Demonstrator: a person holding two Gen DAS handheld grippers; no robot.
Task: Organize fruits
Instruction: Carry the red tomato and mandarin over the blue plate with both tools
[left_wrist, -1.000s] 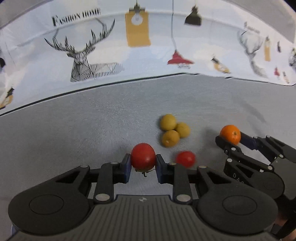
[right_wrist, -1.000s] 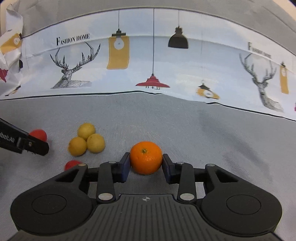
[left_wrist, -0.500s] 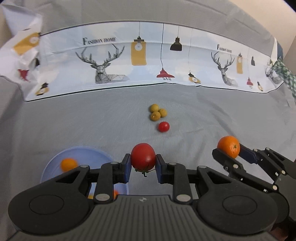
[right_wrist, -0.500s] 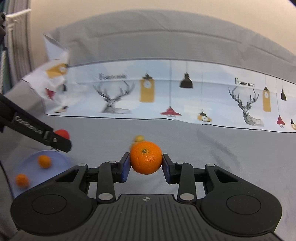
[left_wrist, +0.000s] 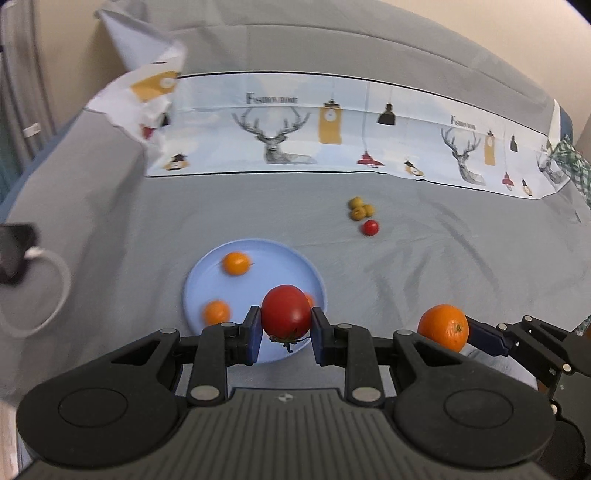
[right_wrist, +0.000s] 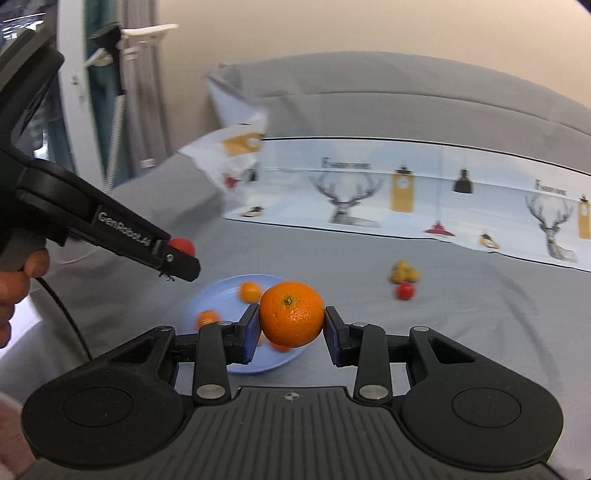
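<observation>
My left gripper (left_wrist: 285, 328) is shut on a red tomato (left_wrist: 286, 312) and holds it in the air above the near edge of a light blue plate (left_wrist: 273, 254). Small oranges (left_wrist: 236, 263) lie on the plate. My right gripper (right_wrist: 291, 328) is shut on an orange (right_wrist: 291, 314) and holds it above the plate's right side (right_wrist: 221, 291); that orange also shows in the left wrist view (left_wrist: 443, 326). A small red tomato (left_wrist: 369, 227) and three yellow-green fruits (left_wrist: 360, 208) lie on the grey cloth beyond the plate.
A printed deer-pattern sheet (left_wrist: 332, 136) stands along the back of the grey cloth. A white cable and a dark plug (left_wrist: 22, 254) lie at the left. The left gripper's body (right_wrist: 110, 229) crosses the left of the right wrist view.
Both grippers have risen and pulled back from the loose fruit with their fruits still held. The blue plate has come into view below them.
</observation>
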